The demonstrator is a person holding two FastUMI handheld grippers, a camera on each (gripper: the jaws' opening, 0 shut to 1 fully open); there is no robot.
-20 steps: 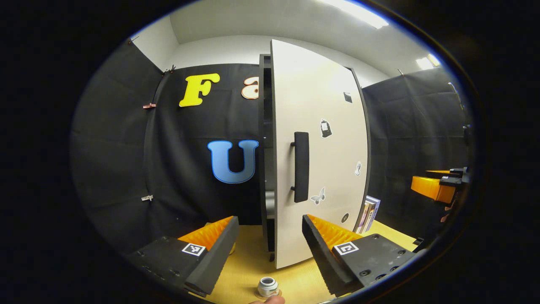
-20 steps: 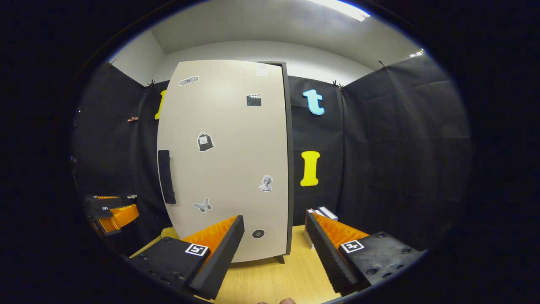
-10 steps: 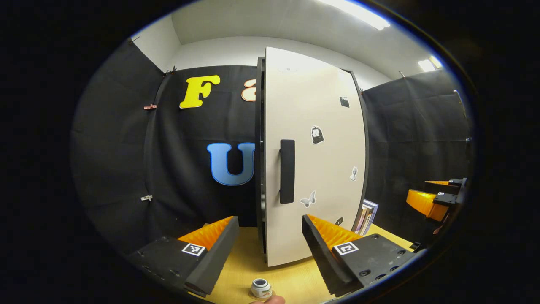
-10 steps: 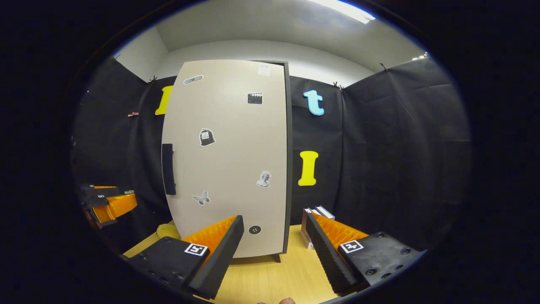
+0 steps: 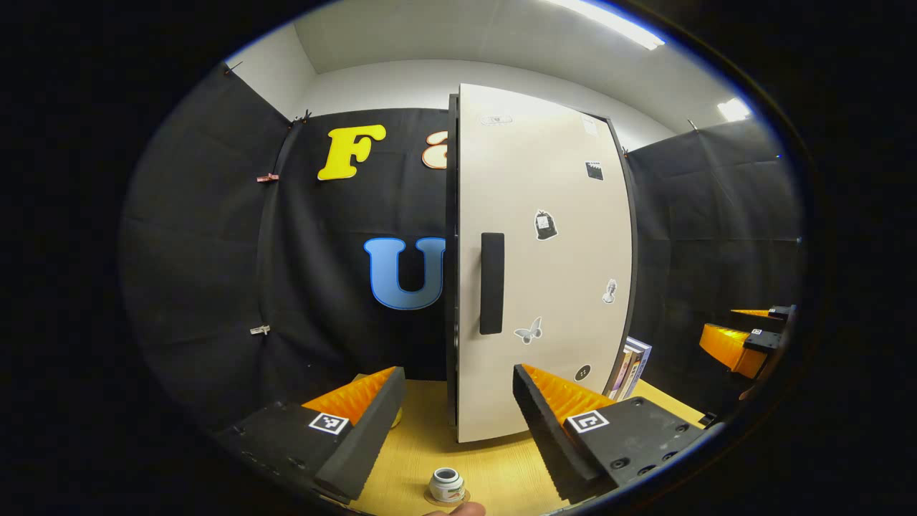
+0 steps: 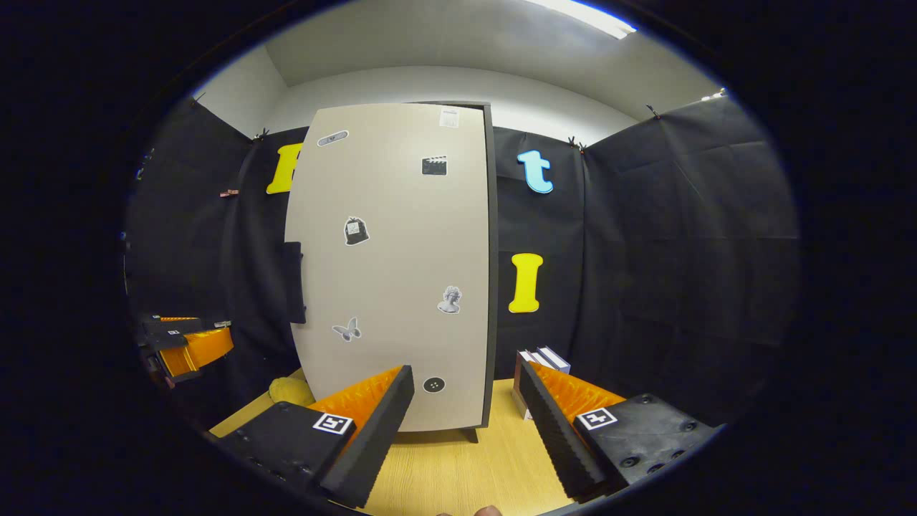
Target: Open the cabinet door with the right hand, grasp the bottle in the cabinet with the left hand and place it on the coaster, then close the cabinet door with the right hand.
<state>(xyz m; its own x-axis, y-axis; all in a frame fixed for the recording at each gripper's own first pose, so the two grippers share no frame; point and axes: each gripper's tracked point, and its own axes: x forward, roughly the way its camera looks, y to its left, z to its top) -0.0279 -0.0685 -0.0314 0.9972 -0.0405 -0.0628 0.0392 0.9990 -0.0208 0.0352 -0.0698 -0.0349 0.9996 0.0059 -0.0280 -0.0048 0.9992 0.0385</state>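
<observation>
A small white bottle (image 5: 447,485) stands upright on a round coaster (image 5: 432,497) on the wooden table, just in front of my left gripper (image 5: 457,373). That gripper is open and holds nothing. Behind it, the beige cabinet door (image 5: 551,272) with its black handle (image 5: 491,283) lies against the dark cabinet frame. My right gripper (image 6: 466,369) is open and empty, a short way back from the cabinet door (image 6: 394,265), whose handle (image 6: 294,283) shows edge-on at the left. The right gripper (image 5: 741,340) also shows far right in the left gripper view, and the left gripper (image 6: 183,344) far left in the right gripper view.
Several books (image 6: 541,358) stand on the table (image 6: 458,473) to the right of the cabinet. A yellow object (image 6: 290,390) lies left of the cabinet's base. Black cloth walls close the booth on three sides. A fingertip (image 5: 458,509) shows at the bottom edge.
The cabinet door has swung from ajar to flat against the frame. The right gripper has drawn back from it. The bottle has stayed on the coaster.
</observation>
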